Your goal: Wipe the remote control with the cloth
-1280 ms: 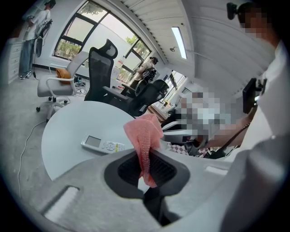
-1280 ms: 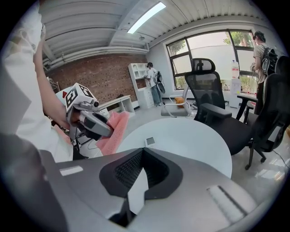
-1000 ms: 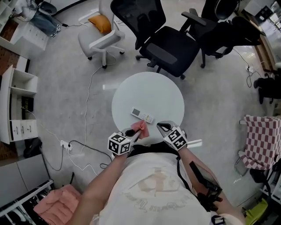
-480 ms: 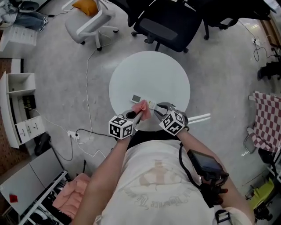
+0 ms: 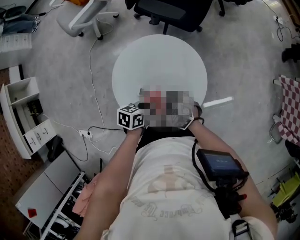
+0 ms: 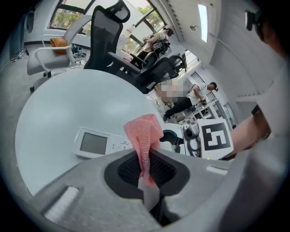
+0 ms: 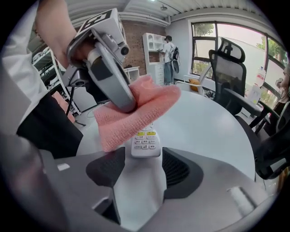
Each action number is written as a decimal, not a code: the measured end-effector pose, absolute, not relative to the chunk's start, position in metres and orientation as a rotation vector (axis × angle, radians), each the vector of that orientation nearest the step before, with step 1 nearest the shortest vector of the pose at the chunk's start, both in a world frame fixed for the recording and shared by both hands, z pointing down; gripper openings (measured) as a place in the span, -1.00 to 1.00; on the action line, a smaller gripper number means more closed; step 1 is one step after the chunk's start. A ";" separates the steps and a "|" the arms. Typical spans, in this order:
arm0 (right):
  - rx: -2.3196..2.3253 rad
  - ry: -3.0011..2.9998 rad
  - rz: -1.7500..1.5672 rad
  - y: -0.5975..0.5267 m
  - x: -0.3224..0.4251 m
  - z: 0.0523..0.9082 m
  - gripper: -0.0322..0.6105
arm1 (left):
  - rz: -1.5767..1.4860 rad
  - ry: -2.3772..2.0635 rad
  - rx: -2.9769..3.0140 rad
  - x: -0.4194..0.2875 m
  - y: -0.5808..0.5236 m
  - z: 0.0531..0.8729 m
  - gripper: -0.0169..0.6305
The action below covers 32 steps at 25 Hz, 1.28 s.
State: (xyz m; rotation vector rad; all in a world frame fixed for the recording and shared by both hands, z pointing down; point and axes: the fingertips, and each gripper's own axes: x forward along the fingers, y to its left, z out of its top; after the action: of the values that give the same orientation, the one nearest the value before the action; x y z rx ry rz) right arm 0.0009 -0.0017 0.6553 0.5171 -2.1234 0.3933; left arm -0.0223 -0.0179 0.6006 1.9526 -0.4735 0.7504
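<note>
A white remote control point(image 6: 102, 144) with a grey screen lies flat on the round white table point(image 6: 68, 104). My left gripper point(image 6: 146, 156) is shut on a pink cloth point(image 6: 144, 136), which hangs just above the remote's button end point(image 7: 145, 141). My right gripper point(image 7: 142, 158) is low over the table and its jaws are opening. The remote's near end lies between the pads, and neither pad presses on it. In the head view a blurred patch hides both jaws and the remote; only the left gripper's marker cube point(image 5: 130, 117) shows, at the table's near edge point(image 5: 123, 101).
Black office chairs point(image 5: 168, 9) and a white one point(image 5: 84, 14) stand beyond the table. White shelves point(image 5: 23, 112) and a floor cable point(image 5: 93, 65) are at the left, and a checkered cloth point(image 5: 290, 108) at the right. People stand far off point(image 7: 168, 59).
Both grippers have moved forward from the table's near edge and down over the remote, and the cloth went with the left one. The head camera now looks more steeply down.
</note>
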 end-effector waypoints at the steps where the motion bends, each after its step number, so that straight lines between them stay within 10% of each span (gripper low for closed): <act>1: 0.511 -2.123 0.386 0.000 -0.001 0.655 -0.07 | 0.781 -0.456 1.953 -0.019 -0.016 0.602 -0.89; 32: 0.440 -2.145 0.391 -0.016 0.005 0.665 -0.26 | 1.044 -0.527 1.844 -0.033 -0.063 0.649 -0.89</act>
State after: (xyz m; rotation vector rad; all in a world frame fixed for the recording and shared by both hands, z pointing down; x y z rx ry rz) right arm 0.0049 -0.0155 0.6649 0.4404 -2.1446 0.3914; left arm -0.0332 -0.0631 0.6491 1.8441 -0.5274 1.0443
